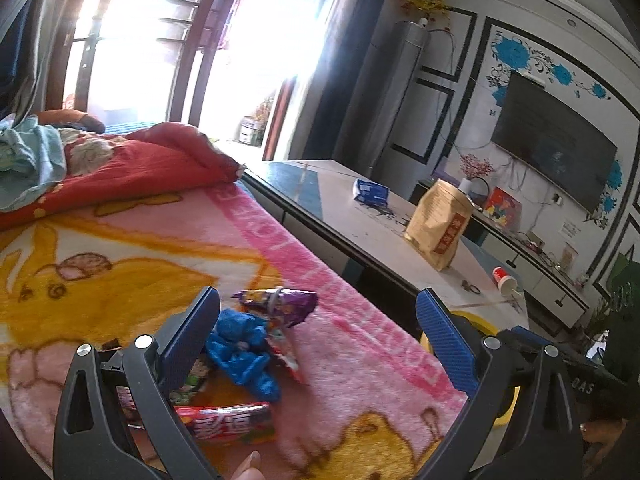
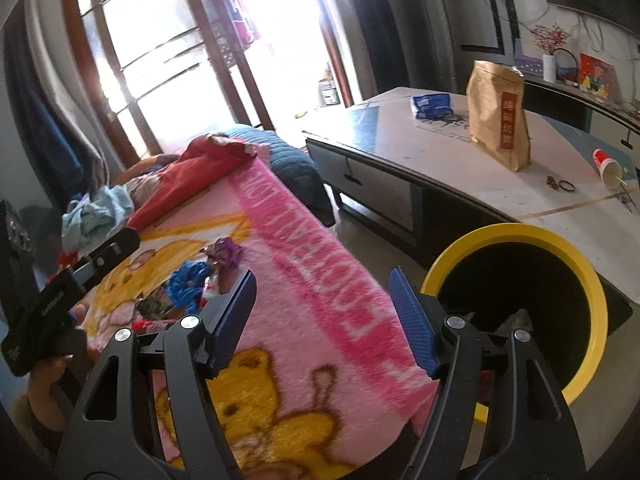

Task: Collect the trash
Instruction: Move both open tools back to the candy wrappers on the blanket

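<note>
A heap of trash lies on the pink cartoon blanket (image 1: 352,344): a purple wrapper (image 1: 288,304), a crumpled blue glove (image 1: 244,352) and a red snack wrapper (image 1: 232,420). My left gripper (image 1: 320,332) hangs open just above the heap, nothing between its fingers. In the right wrist view the same heap (image 2: 196,276) lies to the left, with the left gripper's body (image 2: 68,292) beside it. My right gripper (image 2: 324,316) is open and empty over the blanket's edge. A yellow-rimmed black bin (image 2: 520,236) stands right of it, some trash inside.
A low white table (image 2: 440,168) beyond the bed carries a brown paper bag (image 2: 500,116), a blue packet (image 2: 432,106) and a tipped red cup (image 2: 606,164). A red quilt (image 1: 132,172) and clothes (image 1: 28,156) lie further up the bed.
</note>
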`<action>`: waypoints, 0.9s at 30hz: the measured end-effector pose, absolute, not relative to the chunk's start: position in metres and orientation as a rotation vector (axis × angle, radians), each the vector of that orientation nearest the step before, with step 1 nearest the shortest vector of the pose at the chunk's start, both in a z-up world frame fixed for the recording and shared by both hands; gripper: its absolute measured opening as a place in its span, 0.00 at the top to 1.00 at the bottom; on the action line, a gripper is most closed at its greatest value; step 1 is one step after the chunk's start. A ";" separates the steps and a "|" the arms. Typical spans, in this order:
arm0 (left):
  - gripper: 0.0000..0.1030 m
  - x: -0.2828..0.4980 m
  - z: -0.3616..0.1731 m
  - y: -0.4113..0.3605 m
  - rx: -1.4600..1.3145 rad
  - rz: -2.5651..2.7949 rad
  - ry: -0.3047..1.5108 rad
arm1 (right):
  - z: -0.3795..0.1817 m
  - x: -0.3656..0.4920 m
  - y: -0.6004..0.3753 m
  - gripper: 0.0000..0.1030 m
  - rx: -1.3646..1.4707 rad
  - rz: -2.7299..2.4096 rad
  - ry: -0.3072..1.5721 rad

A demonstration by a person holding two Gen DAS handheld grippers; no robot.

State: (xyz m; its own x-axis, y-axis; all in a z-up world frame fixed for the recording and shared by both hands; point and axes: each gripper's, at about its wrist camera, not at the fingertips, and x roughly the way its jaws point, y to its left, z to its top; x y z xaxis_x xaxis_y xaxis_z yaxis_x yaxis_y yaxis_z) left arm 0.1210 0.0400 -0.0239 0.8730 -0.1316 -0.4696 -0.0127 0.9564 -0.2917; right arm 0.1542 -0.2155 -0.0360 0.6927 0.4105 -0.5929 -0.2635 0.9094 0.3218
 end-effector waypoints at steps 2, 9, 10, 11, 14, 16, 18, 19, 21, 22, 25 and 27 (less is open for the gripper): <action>0.07 0.119 -0.025 0.046 -0.295 -0.051 0.512 | -0.036 0.151 -0.206 0.41 0.205 0.403 0.716; 0.07 0.115 -0.027 0.067 -0.295 -0.007 0.518 | -0.039 0.147 -0.171 0.41 0.156 0.487 0.738; 0.07 0.114 -0.027 0.070 -0.296 -0.001 0.518 | -0.039 0.146 -0.166 0.41 0.149 0.499 0.740; 0.07 0.113 -0.028 0.074 -0.298 0.008 0.521 | -0.040 0.146 -0.162 0.41 0.144 0.507 0.742; 0.07 0.111 -0.030 0.083 -0.310 0.024 0.530 | -0.043 0.145 -0.148 0.41 0.121 0.536 0.755; 0.07 0.111 -0.033 0.092 -0.319 0.039 0.543 | -0.046 0.147 -0.142 0.41 0.110 0.544 0.765; 0.07 0.110 -0.036 0.098 -0.321 0.052 0.551 | -0.049 0.149 -0.136 0.41 0.106 0.551 0.776; 0.07 0.109 -0.037 0.101 -0.320 0.059 0.557 | -0.050 0.150 -0.133 0.41 0.103 0.554 0.779; 0.07 0.109 -0.040 0.108 -0.316 0.068 0.572 | -0.054 0.153 -0.126 0.41 0.093 0.559 0.785; 0.08 0.109 -0.042 0.110 -0.315 0.070 0.577 | -0.055 0.155 -0.122 0.41 0.090 0.564 0.790; 0.08 0.109 -0.047 0.118 -0.317 0.075 0.602 | -0.060 0.158 -0.110 0.41 0.074 0.576 0.797; 0.09 0.110 -0.050 0.121 -0.318 0.076 0.620 | -0.063 0.161 -0.102 0.41 0.063 0.588 0.806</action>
State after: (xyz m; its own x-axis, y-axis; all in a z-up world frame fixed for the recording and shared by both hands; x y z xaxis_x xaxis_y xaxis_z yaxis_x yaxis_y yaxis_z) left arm 0.1104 0.1211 -0.0496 0.8130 -0.0244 -0.5817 -0.1645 0.9488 -0.2698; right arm 0.1615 -0.1018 -0.0631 0.5428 0.5181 -0.6610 -0.4712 0.8394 0.2710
